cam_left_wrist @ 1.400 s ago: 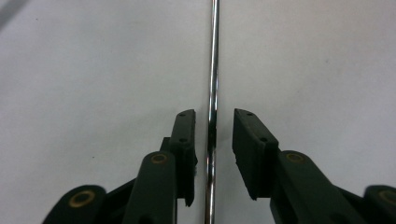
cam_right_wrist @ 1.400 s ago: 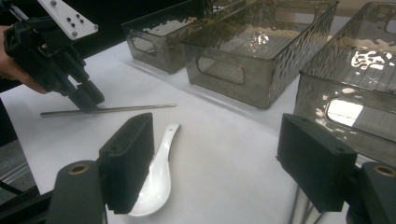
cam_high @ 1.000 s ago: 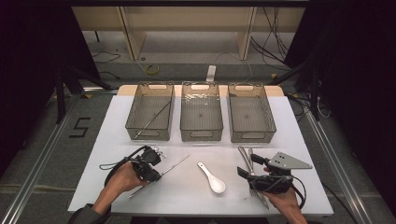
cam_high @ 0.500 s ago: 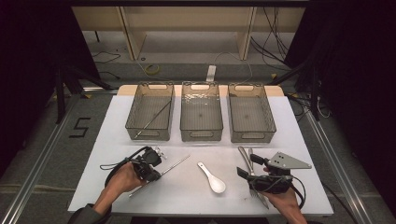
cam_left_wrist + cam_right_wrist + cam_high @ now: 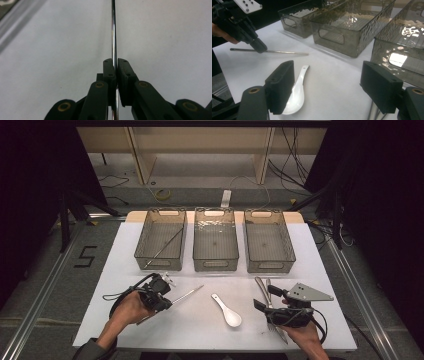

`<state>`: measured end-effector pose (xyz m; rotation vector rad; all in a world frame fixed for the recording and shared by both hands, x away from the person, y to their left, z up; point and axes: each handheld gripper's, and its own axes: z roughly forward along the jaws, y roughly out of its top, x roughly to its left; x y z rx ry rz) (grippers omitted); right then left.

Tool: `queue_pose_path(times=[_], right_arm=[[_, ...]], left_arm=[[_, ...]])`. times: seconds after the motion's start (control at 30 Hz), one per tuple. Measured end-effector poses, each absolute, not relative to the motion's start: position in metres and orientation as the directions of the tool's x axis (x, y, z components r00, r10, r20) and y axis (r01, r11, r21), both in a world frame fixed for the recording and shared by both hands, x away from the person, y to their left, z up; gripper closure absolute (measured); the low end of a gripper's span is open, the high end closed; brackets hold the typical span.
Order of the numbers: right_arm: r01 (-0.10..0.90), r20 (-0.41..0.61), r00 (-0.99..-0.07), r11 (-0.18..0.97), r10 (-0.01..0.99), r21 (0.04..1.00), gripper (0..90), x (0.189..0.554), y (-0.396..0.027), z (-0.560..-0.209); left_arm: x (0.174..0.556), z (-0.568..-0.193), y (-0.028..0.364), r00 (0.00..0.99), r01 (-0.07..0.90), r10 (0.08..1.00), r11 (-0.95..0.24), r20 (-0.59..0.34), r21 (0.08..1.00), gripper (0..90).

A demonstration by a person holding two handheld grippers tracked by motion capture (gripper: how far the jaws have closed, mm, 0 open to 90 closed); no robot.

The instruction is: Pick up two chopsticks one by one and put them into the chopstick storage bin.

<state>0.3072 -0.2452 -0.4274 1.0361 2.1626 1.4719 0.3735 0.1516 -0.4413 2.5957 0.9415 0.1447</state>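
Chopstick (image 5: 114, 30), clamped by left gripper (image 5: 115, 65)

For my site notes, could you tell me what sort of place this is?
Probably a lab recording station: a white table with three identical clear bins, loose floor cables, and black curtains around it.

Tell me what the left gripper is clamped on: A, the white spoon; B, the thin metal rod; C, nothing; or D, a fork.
B: the left gripper has its jaws closed on the thin metal rod, while the white spoon lies apart on the table.
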Motion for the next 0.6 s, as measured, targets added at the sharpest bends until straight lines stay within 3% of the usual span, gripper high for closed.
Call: queue_pose_path(times=[0.6], right_arm=[[0.385,0.127,-0.68,0.204,0.722,0.9,28.3,0.308,-0.245,-0.428]], left_arm=[[0.379,-0.412,0.177,0.72,0.615,0.694,-0.627,-0.015,0.478,85.1]])
